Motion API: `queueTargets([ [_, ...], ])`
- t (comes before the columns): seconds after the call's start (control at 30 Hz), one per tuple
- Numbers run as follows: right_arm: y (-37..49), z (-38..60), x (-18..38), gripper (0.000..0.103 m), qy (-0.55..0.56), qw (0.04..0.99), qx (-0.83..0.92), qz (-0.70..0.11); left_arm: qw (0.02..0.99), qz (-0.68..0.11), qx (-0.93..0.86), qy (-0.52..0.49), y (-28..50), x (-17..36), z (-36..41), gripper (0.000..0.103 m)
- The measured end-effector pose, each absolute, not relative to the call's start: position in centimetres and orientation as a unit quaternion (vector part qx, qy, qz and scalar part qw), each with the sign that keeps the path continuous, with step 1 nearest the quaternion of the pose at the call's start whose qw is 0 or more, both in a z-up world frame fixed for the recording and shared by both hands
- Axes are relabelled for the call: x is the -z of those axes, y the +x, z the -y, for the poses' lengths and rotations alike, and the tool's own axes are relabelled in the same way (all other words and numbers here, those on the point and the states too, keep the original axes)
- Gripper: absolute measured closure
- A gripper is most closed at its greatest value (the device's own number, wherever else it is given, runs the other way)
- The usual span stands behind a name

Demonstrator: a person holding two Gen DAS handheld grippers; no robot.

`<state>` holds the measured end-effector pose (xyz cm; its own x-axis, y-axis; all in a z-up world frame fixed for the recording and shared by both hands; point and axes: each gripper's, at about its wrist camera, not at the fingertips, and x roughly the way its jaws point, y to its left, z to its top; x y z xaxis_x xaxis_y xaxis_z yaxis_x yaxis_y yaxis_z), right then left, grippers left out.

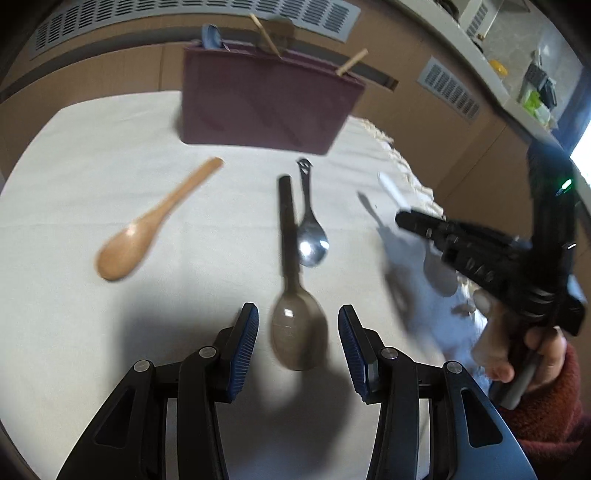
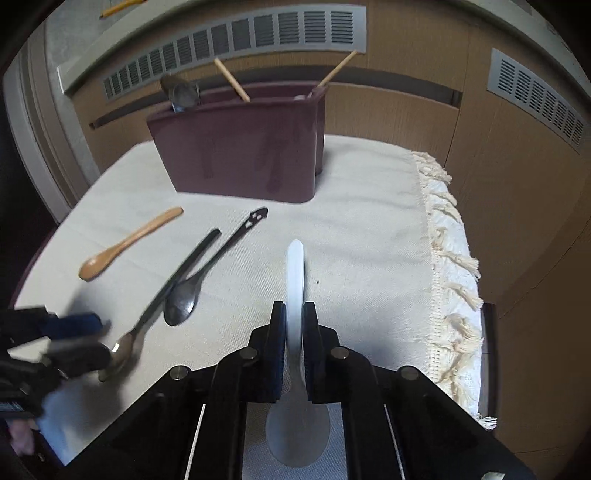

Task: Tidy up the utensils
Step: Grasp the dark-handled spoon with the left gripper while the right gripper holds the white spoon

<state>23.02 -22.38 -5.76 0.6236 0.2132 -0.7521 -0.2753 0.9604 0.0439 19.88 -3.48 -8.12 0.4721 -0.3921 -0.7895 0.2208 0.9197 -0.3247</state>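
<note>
My left gripper (image 1: 298, 325) is open, its blue pads on either side of the bowl of a dark-handled spoon (image 1: 298, 332) lying on the white cloth. A steel spoon (image 1: 312, 240) lies beside it and a wooden spoon (image 1: 147, 229) lies to the left. My right gripper (image 2: 294, 325) is shut on the handle of a white plastic spoon (image 2: 295, 273), bowl toward the camera. A maroon utensil holder (image 1: 266, 107) stands at the back with chopsticks (image 2: 232, 81) and a spoon in it. The right gripper also shows in the left wrist view (image 1: 410, 218).
The white cloth (image 2: 369, 229) has a fringed edge (image 2: 454, 280) on the right, where the table ends. Wooden panels with grey vents (image 2: 236, 33) stand behind the table. My left gripper (image 2: 74, 336) shows blurred at the lower left of the right wrist view.
</note>
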Motion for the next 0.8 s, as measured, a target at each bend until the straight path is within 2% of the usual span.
queueTargets([
  [0.3, 21.7, 23.7, 4.9, 0.096, -0.037, 0.910, -0.139, -0.389, 0.854, -0.491, 0.159, -0.069, 23.1, 8.3, 5.3, 0.056],
  [0.57, 21.6, 24.9, 4.8, 0.096, -0.027, 0.915, -0.126, -0.381, 0.829, -0.527, 0.185, 0.001, 27.9, 8.4, 6.2, 0.064],
  [0.6, 21.6, 24.9, 4.8, 0.096, -0.027, 0.916, -0.125, -0.380, 0.828, -0.526, 0.193, 0.000, 28.4, 8.4, 6.3, 0.066],
  [0.7, 21.7, 24.8, 4.7, 0.096, -0.028, 0.917, -0.124, -0.378, 0.824, -0.525, 0.212, -0.015, 29.2, 8.3, 6.0, 0.080],
  [0.77, 21.9, 24.6, 4.6, 0.096, -0.030, 0.916, -0.127, -0.379, 0.828, -0.520, 0.208, -0.014, 28.9, 8.0, 5.5, 0.094],
  [0.8, 22.0, 24.5, 4.7, 0.096, -0.028, 0.915, -0.130, -0.380, 0.831, -0.519, 0.201, -0.008, 28.7, 7.9, 5.1, 0.097],
])
